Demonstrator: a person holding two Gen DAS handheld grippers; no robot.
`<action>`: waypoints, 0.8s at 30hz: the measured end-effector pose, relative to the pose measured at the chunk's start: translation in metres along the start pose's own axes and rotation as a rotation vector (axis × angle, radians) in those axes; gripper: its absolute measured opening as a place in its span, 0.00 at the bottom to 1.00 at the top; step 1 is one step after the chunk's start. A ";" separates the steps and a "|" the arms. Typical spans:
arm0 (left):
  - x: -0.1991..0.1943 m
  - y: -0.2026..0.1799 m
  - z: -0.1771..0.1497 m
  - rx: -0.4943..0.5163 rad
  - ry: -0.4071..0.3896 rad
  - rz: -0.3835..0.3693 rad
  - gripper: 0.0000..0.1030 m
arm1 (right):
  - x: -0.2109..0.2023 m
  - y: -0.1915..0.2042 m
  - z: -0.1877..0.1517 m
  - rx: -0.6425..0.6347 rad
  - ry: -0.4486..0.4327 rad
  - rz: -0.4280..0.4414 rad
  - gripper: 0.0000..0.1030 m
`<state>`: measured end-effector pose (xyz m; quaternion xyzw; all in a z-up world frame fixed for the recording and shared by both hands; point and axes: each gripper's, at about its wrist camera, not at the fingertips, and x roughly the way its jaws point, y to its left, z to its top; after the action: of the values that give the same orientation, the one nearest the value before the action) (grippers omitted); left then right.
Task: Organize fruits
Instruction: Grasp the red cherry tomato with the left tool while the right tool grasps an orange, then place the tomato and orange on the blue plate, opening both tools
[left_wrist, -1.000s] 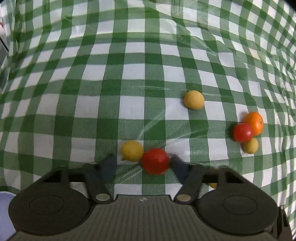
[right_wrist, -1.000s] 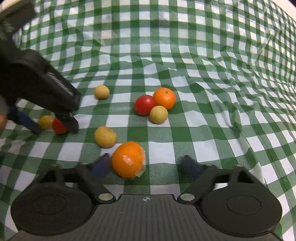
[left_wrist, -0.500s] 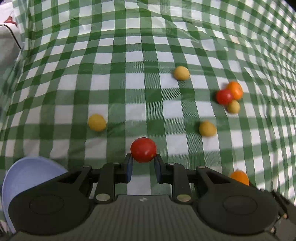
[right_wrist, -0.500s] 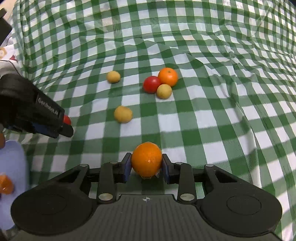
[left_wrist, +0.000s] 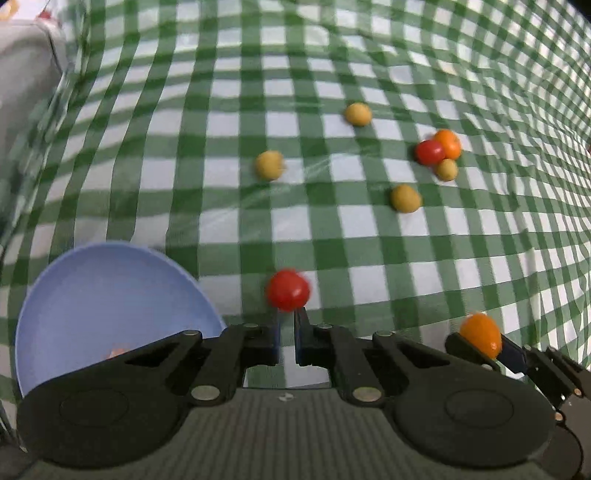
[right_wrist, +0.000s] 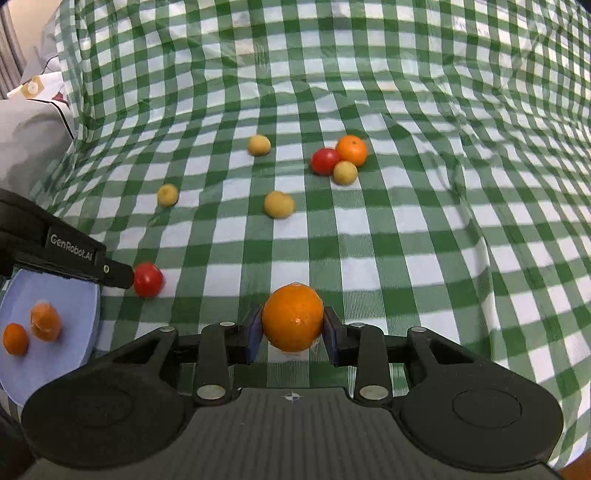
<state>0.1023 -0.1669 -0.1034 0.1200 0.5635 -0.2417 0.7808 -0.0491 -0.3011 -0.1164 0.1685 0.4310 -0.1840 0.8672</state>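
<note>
My left gripper (left_wrist: 287, 317) has its jaws almost together. A red tomato (left_wrist: 288, 295) sits just past its tips, blurred; I cannot tell whether the pads still touch it. In the right wrist view this tomato (right_wrist: 147, 279) is at the left gripper's (right_wrist: 122, 275) tip, beside the blue plate (right_wrist: 55, 369). My right gripper (right_wrist: 293, 325) is shut on an orange (right_wrist: 293, 317), lifted above the cloth. The plate (left_wrist: 110, 288) holds two oranges (right_wrist: 44, 321). Further off lie a tomato (right_wrist: 324, 161), an orange (right_wrist: 351, 150) and several yellow fruits (right_wrist: 279, 204).
A green-and-white checked cloth (right_wrist: 406, 240) covers the table, rumpled at the right. A grey and white fabric thing (right_wrist: 29, 140) lies off the table's left edge. The loose tomato (left_wrist: 429, 152), orange (left_wrist: 448, 143) and one yellow fruit (left_wrist: 446, 169) touch in a cluster.
Both grippers closed around their fruit, rose and moved left towards the plate. The left jaws have since narrowed further and the tomato now sits ahead of the tips.
</note>
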 end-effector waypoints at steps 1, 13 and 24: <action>0.000 0.003 -0.002 0.000 -0.004 -0.007 0.08 | 0.002 -0.002 -0.002 0.008 0.004 0.000 0.34; 0.054 -0.020 0.022 0.171 0.017 0.059 0.61 | 0.028 -0.023 -0.014 0.067 0.036 0.011 0.35; 0.039 -0.020 0.006 0.207 -0.014 0.074 0.30 | 0.025 -0.025 -0.010 0.078 0.026 0.013 0.35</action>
<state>0.1066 -0.1965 -0.1362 0.2193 0.5250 -0.2703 0.7767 -0.0537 -0.3229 -0.1454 0.2074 0.4338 -0.1929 0.8553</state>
